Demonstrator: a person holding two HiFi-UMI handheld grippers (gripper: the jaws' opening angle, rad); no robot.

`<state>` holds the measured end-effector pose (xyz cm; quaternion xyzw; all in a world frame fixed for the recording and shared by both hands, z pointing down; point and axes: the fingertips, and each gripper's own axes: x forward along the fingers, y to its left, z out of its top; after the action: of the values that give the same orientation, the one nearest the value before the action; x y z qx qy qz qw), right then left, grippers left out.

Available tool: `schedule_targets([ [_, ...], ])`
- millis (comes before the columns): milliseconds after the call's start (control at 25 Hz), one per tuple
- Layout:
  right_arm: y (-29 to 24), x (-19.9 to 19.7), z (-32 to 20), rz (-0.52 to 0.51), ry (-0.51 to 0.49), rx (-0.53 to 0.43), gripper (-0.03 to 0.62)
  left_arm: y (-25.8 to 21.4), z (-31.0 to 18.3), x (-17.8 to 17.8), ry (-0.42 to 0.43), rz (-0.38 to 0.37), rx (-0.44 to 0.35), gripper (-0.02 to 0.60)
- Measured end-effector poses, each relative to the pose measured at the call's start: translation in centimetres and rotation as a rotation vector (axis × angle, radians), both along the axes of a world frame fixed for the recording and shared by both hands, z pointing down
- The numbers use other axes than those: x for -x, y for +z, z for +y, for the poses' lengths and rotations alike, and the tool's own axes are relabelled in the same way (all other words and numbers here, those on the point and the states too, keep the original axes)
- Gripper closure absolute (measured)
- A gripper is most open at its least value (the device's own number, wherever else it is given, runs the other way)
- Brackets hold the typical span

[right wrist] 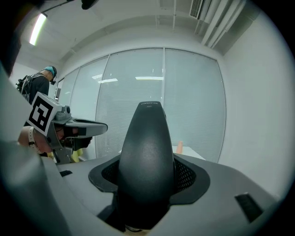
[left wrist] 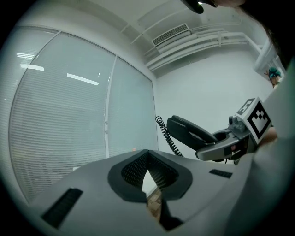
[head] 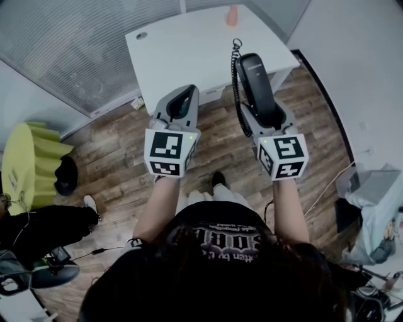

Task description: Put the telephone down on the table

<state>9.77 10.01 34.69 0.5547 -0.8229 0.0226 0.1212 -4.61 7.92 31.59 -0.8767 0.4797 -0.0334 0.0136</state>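
Wooden floorboards (head: pixel 119 170) run under both claws, and beyond their tips stands a white desk (head: pixel 182 50) set against a glass wall with blinds (head: pixel 75 44). A small orange thing (head: pixel 232 16) stands at the desk's far edge, well ahead of the right claw (head: pixel 263 113). That claw is clamped on the black telephone (head: pixel 255 82), a handset that fills the gap between its pads and sticks out past the tips, pointing towards the desk. The handset's far end overlaps the near edge of the desk in the head view, but it is held in the air and does not rest on the surface; its height above the desk is hard to judge from this angle. A coiled black cord (head: pixel 238 88) hangs from the far end of the telephone, on the side facing the left claw (head: pixel 179 104). The left claw is held level with the right one and well apart from it, over the floor and short of the desk. Its jaws seem to meet at the tips, with only a thin wedge of light lower down, and nothing is held between them. Far out to the left claw's outer side sits a yellow-green seat (head: pixel 31 163).
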Motion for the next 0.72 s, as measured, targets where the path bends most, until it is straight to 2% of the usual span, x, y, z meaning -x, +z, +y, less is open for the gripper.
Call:
schedule_targets([
  [320,-0.3,-1.2,-6.4,0.017,-0.044,0.004,0.310,0.2,-5.7,-1.2,-0.042,-0.006,0.024,0.578],
  [560,-0.4,-1.5,-10.7,0.006,-0.090,0.006,0.310,-0.2,-9.2,-1.1,-0.110,0.004,0.012,0.578],
  [720,-0.2,-1.3,-13.1,0.005,-0.117,0.006,0.310,0.0,-10.7,-0.7,-0.142,-0.002,0.051,0.578],
])
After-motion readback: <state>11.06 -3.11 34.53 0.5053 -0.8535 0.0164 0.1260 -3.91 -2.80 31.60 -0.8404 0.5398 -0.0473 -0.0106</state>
